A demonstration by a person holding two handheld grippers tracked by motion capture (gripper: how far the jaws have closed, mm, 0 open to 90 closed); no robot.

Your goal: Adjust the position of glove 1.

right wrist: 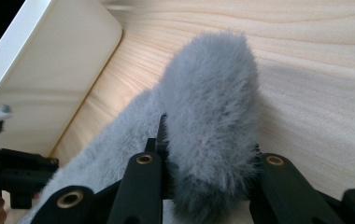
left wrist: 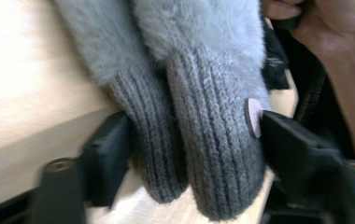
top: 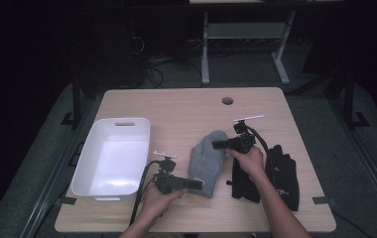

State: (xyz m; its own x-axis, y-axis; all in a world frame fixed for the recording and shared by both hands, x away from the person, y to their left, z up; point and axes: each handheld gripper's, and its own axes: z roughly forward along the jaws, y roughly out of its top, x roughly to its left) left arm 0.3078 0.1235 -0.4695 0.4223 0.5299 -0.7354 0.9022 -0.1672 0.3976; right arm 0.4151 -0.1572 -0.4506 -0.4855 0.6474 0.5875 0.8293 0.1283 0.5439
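On the table (top: 186, 106) there is one white tub (top: 112, 156). There are two grey fuzzy mittens (top: 207, 161), lying together one over the other; in the left gripper view their two ribbed cuffs (left wrist: 203, 154) can be counted side by side. There are two black gloves (top: 282, 176) at the right. There are two hand-held grippers, the left hand-held gripper (top: 196, 183) and the right hand-held gripper (top: 215, 144). The table has one round hole (top: 227, 100).
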